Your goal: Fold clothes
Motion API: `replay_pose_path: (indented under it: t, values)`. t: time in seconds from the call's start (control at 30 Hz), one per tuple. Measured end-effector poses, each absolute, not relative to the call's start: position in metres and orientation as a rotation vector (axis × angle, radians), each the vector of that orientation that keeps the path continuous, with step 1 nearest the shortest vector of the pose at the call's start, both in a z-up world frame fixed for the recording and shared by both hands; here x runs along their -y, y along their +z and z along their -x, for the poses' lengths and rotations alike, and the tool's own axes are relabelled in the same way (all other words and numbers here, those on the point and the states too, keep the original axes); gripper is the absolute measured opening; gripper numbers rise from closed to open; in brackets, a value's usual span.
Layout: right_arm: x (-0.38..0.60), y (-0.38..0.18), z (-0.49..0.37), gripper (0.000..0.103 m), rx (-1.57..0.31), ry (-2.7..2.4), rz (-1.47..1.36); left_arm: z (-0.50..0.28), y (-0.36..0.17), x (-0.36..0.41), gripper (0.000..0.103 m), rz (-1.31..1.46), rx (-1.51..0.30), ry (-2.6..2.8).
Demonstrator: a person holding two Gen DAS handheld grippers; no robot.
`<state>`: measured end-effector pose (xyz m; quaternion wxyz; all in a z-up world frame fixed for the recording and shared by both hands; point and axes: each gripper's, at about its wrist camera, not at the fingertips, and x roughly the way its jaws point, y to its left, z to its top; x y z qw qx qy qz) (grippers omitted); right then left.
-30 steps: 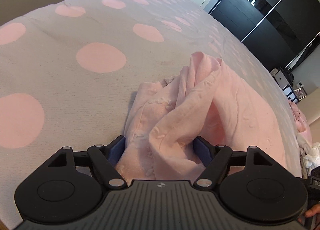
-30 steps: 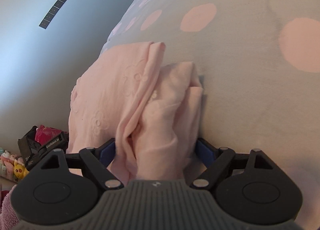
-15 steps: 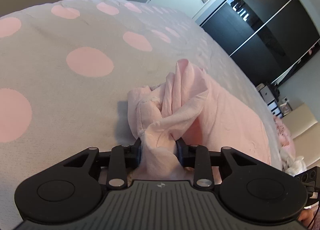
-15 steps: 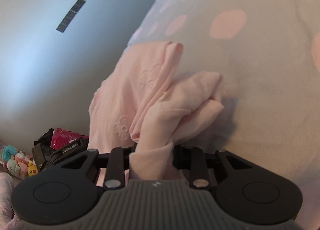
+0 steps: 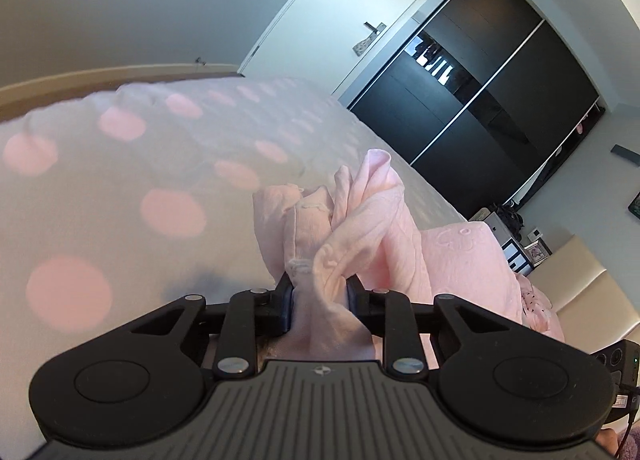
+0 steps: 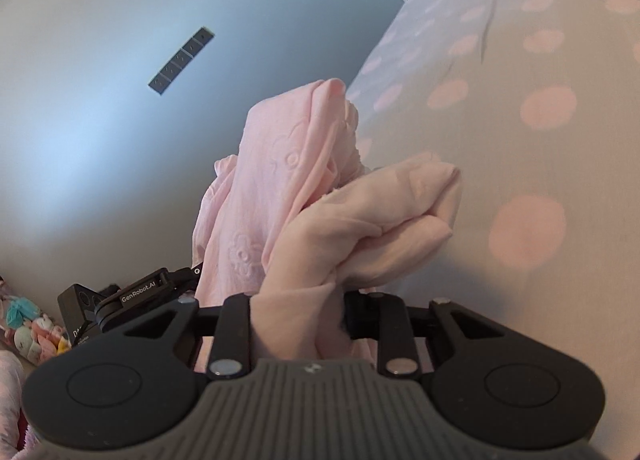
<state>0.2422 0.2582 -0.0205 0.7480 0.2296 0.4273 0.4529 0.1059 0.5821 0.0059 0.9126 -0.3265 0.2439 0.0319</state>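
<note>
Two wrist views of a two-handed lift in a folding task. In the left wrist view the left hand-held gripper point(image 5: 319, 302), at lower centre of the frame, has its jaws closing on a bunched edge of the pink garment point(image 5: 360, 228), with the cloth pinched between the dark pads; the jaws stand narrow rather than fully together because gathered layers fill the gap. In the right wrist view the right hand-held gripper point(image 6: 298, 312), likewise at lower centre, is clamped on another bunch of the same pink garment point(image 6: 280, 196), whose folds rise through the middle of the frame. The other hand-held gripper shows at the lower left of that view, just beside the hanging cloth. Holding two separate points probably lets the fabric hang and spread between them, so that an edge can be straightened before laying it down. The garment stands lifted above the bed point(image 5: 120, 188) with its dotted cover, which fills the left of the left view and the right of the right view.
</note>
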Motion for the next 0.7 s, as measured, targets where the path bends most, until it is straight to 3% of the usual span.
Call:
replay_pose_path:
  t: [0.2,0.53,0.7]
  values:
    - [-0.275,-0.026,-0.293,0.029,-0.909,0.958,-0.524,-0.167,0.01,-0.596,0.022,0.623,-0.513,0.072]
    - [-0.308,-0.085,-0.355,0.03,-0.977,0.916,-0.466,-0.212,-0.048,-0.621,0.015,0.625,-0.568,0.139]
    - [-0.301,-0.101,-0.361,0.045,-0.998,0.857,-0.426,-0.211,-0.06,-0.627,0.018,0.639,-0.586,0.205]
